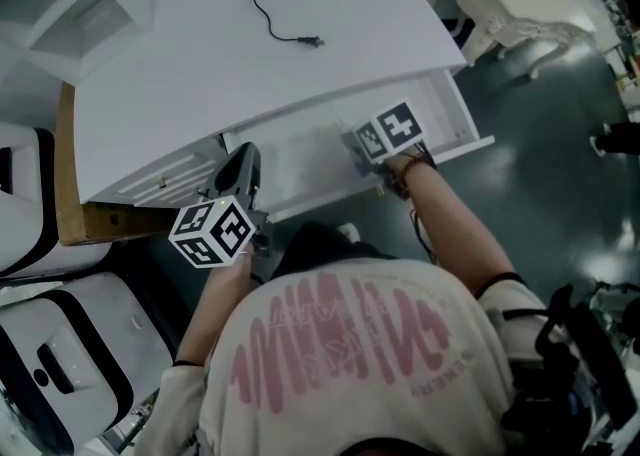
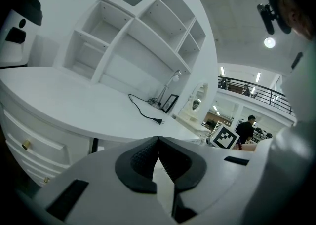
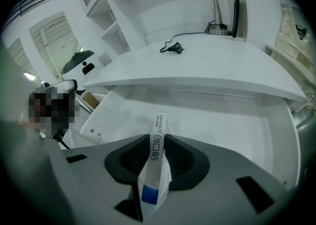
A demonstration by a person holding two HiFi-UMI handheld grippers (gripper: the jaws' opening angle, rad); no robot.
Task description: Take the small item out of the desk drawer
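Observation:
The white desk's drawer (image 1: 300,159) stands pulled out below the desk top (image 1: 250,54). My right gripper (image 1: 362,149) reaches into it at the right. In the right gripper view the drawer's pale floor (image 3: 212,125) lies ahead. My right gripper (image 3: 157,137) is shut on a small white packet (image 3: 155,169) with dark print and a blue patch, standing upright between the pads. My left gripper (image 1: 240,172) hovers at the drawer's front left corner. In the left gripper view my left gripper (image 2: 158,140) is shut with nothing in it, pointing over the desk top.
A black cable with a plug (image 1: 310,41) lies on the desk top. Shelves (image 2: 133,36), a lamp and a picture frame (image 2: 170,103) stand at the desk's back. White black-trimmed seats (image 1: 40,344) and a wooden panel (image 1: 68,174) are on the left.

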